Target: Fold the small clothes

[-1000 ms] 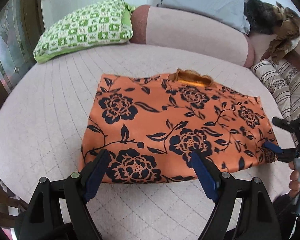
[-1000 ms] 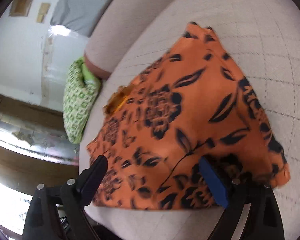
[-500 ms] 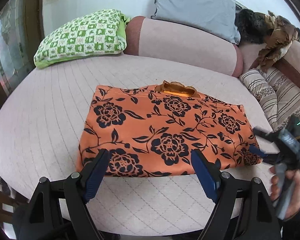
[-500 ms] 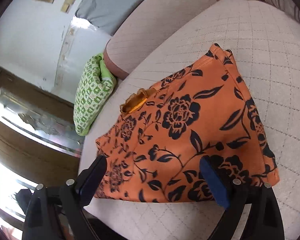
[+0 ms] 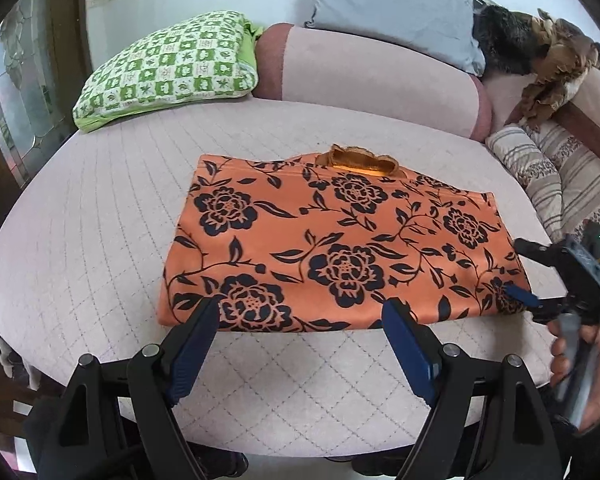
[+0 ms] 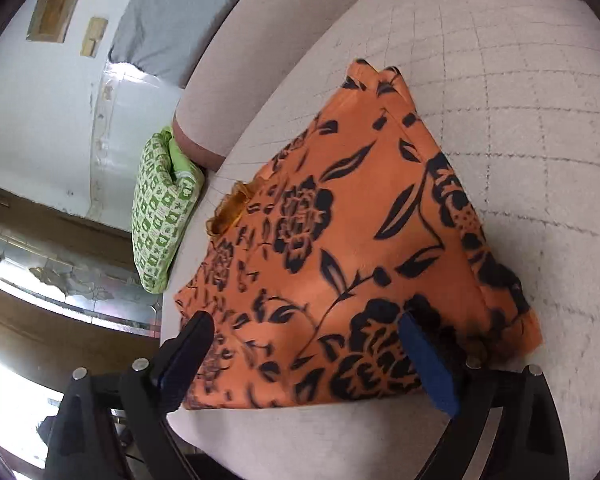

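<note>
Bed [image 5: 100, 240]: pale quilted cover, broad and flat; serves as the folding surface, bare around the work.
Bolster [image 5: 380, 76]: pink roll along the far edge, green checked pillow [image 5: 168, 68] leaning at its left end, grey pillow [image 5: 392, 4] behind; all well apart from the work.
Garment [image 5: 340, 240]: orange cloth with dark flower print, lying flat mid-bed as a doubled rectangle, folded edge nearest; collar frill [image 5: 356, 158] poking out at the far edge. Judged part-folded, likely one more fold across to go.
Right corner of garment [image 6: 512, 320]: slightly rumpled, layers not quite flush; probable reason for attention there.
Left hand-held gripper [image 5: 300, 320]: jaws wide, nothing between them, hovering just short of the near folded edge, angled down; placed to take the near-left hem.
Right hand-held gripper [image 6: 304, 344]: jaws wide, empty, tips over the near right corner, contact not certain; hand [image 5: 584, 364] on its handle at the bed's edge.
Risk: pinching only the top layer would undo the fold.
</note>
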Motion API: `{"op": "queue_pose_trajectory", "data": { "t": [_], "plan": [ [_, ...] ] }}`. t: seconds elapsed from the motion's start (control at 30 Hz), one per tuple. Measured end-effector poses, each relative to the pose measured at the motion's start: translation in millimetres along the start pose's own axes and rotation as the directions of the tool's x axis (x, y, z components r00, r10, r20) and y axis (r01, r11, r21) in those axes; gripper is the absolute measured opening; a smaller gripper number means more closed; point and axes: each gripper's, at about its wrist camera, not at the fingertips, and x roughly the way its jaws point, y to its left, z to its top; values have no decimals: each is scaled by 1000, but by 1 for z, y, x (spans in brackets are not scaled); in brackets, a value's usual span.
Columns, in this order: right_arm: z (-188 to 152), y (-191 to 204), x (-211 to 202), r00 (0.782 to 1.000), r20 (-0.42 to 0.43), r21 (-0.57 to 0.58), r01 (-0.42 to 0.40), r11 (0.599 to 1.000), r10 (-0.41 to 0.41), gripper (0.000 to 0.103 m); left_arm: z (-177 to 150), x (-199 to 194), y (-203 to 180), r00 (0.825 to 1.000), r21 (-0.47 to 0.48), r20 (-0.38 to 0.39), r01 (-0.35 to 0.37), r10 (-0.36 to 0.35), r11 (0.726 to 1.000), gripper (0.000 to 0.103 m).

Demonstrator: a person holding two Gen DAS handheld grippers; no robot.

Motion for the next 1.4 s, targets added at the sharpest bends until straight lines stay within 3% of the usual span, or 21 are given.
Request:
{"op": "queue_pose_trajectory", "data": {
  "t": [0.13,0.4,0.67,1.03,1.23,1.3,1.37,1.4],
  "plan": [
    [-16,17,-13,1000,-2,-27,-30,999,30,95,1,2,5,1000,-16,-1,4,-4,1000,84],
    [-50,-22,-29,999,35,107,18,994,-22,95,-1,16,7,999,-27,-22,26,-27,999,84],
    [-27,-56,-34,993,117,252,6,968,-36,95,-2,61,3,997,-8,-76,-5,5,1000,84],
    [-5,-53,-22,986,156,276,4,961,-49,96,19,125,-9,992,45,-102,-65,69,997,84],
    [0,-60,-24,985,170,275,-11,961,-38,95,25,127,-21,998,50,-54,-30,33,998,84],
    [2,-51,-26,983,182,223,-13,975,-29,76,27,128,-28,999,71,-37,-20,23,997,84],
    [3,-45,-27,982,172,198,45,979,-80,22,28,133,-35,999,99,-31,-24,27,995,84],
    [2,-40,-31,976,184,168,87,982,-118,18,28,139,-39,998,117,-38,-39,44,992,84]
  ]
}}
